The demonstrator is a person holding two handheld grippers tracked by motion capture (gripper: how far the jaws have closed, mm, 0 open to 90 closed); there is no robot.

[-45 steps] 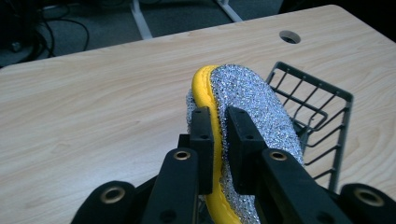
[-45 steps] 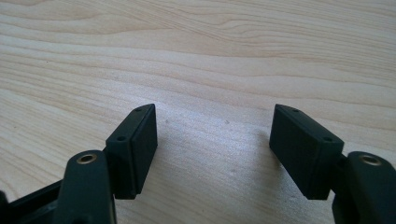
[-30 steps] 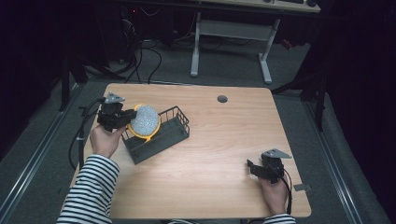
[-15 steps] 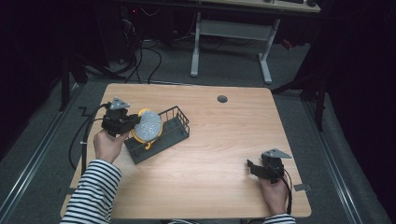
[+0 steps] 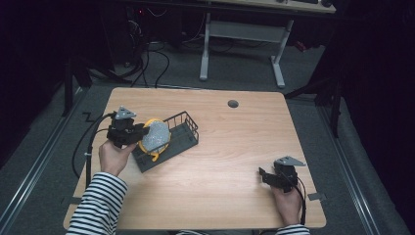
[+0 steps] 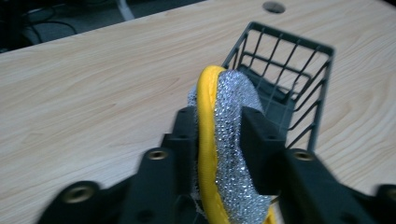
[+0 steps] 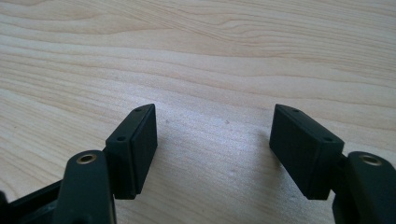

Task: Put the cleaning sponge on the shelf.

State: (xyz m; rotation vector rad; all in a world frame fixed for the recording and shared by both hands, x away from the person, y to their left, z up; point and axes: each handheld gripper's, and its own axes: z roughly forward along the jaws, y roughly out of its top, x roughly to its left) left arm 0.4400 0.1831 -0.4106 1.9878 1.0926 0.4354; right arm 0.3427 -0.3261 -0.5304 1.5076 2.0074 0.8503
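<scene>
Partly hidden, the lower end of the scrubber (image 6: pixel 224 154) sinks behind the black jaws of the left hand-held gripper (image 6: pixel 217 135), and the left gripper view is too blurred at the bottom to show whether the pads press on it. Its jaws have just been opening, with the yellow-rimmed, silvery scrubber standing on edge between them, so the hold looks loosened, not firm. From above, the scrubber (image 5: pixel 154 137) sits at the near-left end of the wire basket (image 5: pixel 183 129), just in front of the left hand-held gripper (image 5: pixel 139 133), close to the bench's (image 5: pixel 235 147) left edge. The basket lies slantwise, its far end pointing toward the middle of the bench. The right hand-held gripper (image 5: pixel 264 175) rests near the front right corner, well apart from the basket; its jaws stand wide with only bare wood (image 7: pixel 210 70) between them. Open bench runs between the basket and the right hand, and along the far edge, where a small round hole (image 5: pixel 233 104) sits.
</scene>
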